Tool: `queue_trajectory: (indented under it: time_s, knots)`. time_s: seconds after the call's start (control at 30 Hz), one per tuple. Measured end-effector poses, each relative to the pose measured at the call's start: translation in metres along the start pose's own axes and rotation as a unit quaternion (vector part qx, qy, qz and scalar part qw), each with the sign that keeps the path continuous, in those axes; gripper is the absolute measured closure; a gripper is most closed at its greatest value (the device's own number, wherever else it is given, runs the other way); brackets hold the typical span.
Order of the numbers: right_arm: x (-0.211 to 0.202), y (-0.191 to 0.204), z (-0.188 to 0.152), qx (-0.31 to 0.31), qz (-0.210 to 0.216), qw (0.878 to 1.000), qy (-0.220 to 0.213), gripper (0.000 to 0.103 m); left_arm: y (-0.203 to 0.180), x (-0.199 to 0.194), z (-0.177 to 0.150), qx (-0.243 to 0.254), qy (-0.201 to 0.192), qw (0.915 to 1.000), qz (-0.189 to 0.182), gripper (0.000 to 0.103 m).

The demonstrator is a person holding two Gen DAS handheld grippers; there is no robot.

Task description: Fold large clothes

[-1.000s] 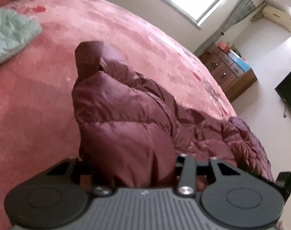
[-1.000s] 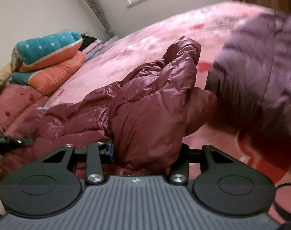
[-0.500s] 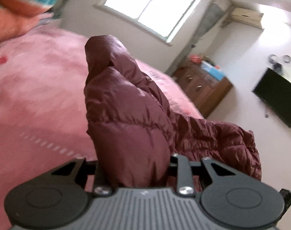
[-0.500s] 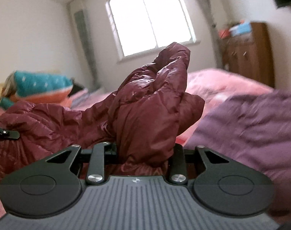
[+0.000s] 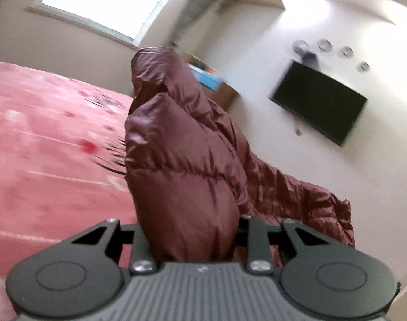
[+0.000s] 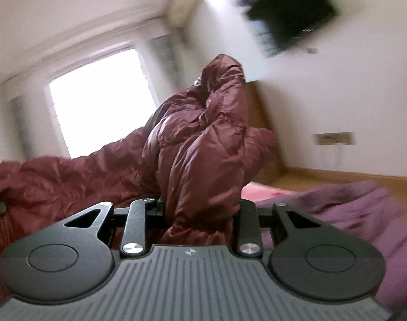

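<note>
So the maroon puffer jacket [image 5: 184, 176] is clamped in both the left tool [image 5: 188, 240] and the right tool [image 6: 200, 214], bunched and held up off the pink bed [image 5: 42, 160]. Looks like the lift-and-spread step; next it probably needs to be laid flat.

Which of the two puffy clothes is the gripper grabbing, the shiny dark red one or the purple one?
The shiny maroon puffer jacket: the right gripper pinches it. The duller purple garment lies loose beside it on the bed.
</note>
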State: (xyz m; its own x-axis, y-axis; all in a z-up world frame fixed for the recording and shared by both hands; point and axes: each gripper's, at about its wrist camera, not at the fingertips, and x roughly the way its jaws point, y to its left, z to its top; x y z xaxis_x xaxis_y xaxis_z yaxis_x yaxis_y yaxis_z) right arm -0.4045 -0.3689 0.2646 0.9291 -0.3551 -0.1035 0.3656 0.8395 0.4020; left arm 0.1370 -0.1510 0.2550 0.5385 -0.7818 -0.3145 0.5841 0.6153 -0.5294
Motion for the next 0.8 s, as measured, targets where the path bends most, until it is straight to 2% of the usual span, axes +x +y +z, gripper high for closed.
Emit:
queue_trajectory:
  time_s: [0.07, 0.2, 0.37, 0.47, 0.5, 0.57, 0.6, 0.77, 0.8]
  knots:
    - [-0.001, -0.026, 0.013, 0.023, -0.033, 0.999, -0.005, 0.066, -0.006, 0.040, -0.004, -0.003, 0.022, 0.9996, -0.019, 0.075]
    - [0.004, -0.064, 0.026, 0.038, -0.102, 0.994, -0.007, 0.066, -0.006, 0.101, -0.020, -0.022, 0.055, 0.9977, -0.031, 0.075]
    - [0.020, -0.084, 0.011, 0.037, -0.180, 0.983, 0.017, 0.062, -0.004, 0.162, -0.040, -0.030, 0.079, 0.9964, -0.004, 0.071]
    - [0.034, -0.090, -0.003, 0.023, -0.218, 0.975, 0.035, 0.053, 0.004, 0.184, -0.048, -0.035, 0.086, 0.9956, 0.016, 0.064]
    - [0.039, -0.091, -0.008, 0.015, -0.226, 0.973, 0.038, 0.045, 0.000, 0.194, -0.047, -0.036, 0.087, 0.9953, 0.021, 0.062]
    - [0.048, -0.069, -0.019, -0.006, -0.247, 0.968, 0.043, 0.035, 0.009, 0.200, -0.054, -0.037, 0.091, 0.9945, 0.034, 0.051]
    - [0.052, -0.071, -0.021, -0.015, -0.254, 0.966, 0.046, 0.029, 0.013, 0.201, -0.058, -0.036, 0.093, 0.9942, 0.039, 0.049]
    - [0.092, -0.075, -0.025, -0.028, -0.273, 0.960, 0.057, 0.015, 0.026, 0.209, -0.077, -0.030, 0.093, 0.9939, 0.051, 0.026]
    - [0.101, -0.070, -0.028, -0.030, -0.275, 0.959, 0.060, 0.012, 0.026, 0.211, -0.079, -0.030, 0.093, 0.9939, 0.050, 0.024]
